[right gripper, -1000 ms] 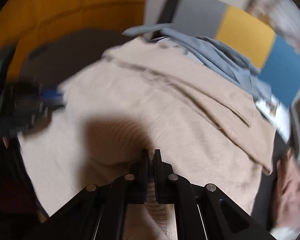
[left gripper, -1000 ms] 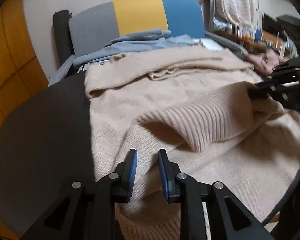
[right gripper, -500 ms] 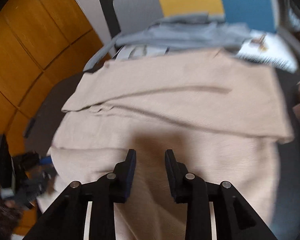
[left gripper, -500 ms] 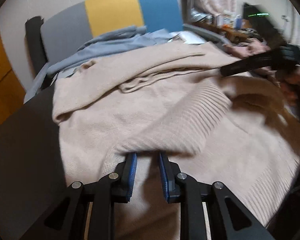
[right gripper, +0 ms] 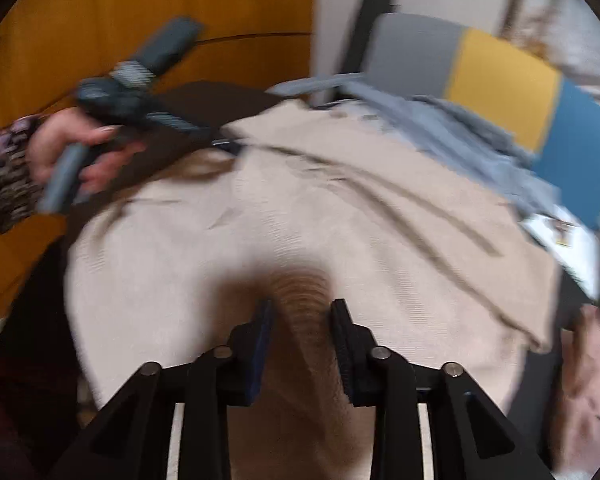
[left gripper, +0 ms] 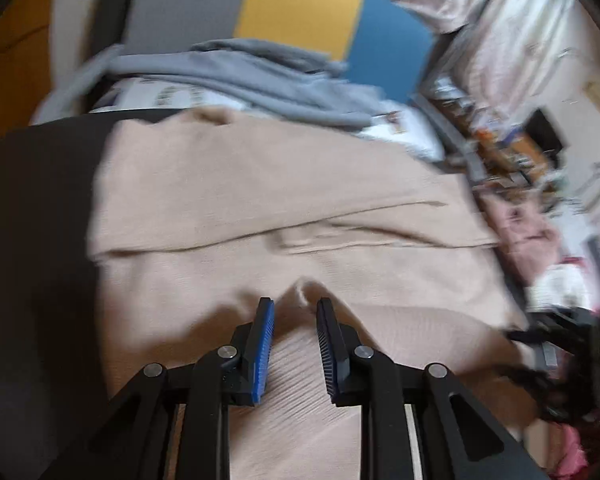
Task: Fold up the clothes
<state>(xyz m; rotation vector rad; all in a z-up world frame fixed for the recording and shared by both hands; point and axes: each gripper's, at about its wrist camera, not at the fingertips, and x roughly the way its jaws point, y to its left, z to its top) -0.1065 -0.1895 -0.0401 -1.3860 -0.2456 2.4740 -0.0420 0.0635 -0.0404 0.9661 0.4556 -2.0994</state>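
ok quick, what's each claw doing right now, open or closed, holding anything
Left claw: open, holding nothing, low over the beige sweater.
Right claw: open, holding nothing, ribbed sweater fabric between its fingers.

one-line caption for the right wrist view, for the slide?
Right gripper open over beige sweater; left hand at far edge.

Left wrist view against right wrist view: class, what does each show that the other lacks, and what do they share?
Only the left wrist view shows the cluttered shelf and pale curtain at right. Only the right wrist view shows the person's left hand gripping its tool handle, and the orange wooden panel. Both show the beige sweater spread on a dark surface, the grey garment beyond it, the grey-yellow-blue chair back, and an open gripper, left and right.
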